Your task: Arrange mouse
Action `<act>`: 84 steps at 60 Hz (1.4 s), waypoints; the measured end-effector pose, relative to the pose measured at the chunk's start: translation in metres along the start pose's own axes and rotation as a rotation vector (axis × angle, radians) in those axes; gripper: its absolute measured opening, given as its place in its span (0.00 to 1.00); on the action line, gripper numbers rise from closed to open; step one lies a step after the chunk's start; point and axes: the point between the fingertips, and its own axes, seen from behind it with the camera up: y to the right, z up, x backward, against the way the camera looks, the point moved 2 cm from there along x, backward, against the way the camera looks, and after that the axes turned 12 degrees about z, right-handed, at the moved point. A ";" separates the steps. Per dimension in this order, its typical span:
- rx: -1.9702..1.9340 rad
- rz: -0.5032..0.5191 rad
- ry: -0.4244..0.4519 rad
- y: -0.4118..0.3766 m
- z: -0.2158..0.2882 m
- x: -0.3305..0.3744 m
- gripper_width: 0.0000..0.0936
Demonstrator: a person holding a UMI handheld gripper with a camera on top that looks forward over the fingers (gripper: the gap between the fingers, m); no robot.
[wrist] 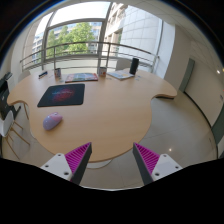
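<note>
A pale lilac mouse (pixel 52 121) lies on the wooden table (pixel 105 110), near its front left edge. A dark mouse mat (pixel 62 95) with a reddish middle lies farther back on the table, beyond the mouse. My gripper (pixel 112 158) is held back from the table, over the grey floor, with its two fingers wide apart and nothing between them. The mouse is ahead and to the left of the left finger (pixel 76 158).
A laptop (pixel 126 69) and a flat book-like thing (pixel 82 77) lie at the table's far side by the windows. A chair (pixel 8 105) stands at the left. Grey floor (pixel 175 125) spreads to the right of the table.
</note>
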 end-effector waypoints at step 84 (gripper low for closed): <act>0.072 0.215 0.128 -0.272 0.124 -0.166 0.44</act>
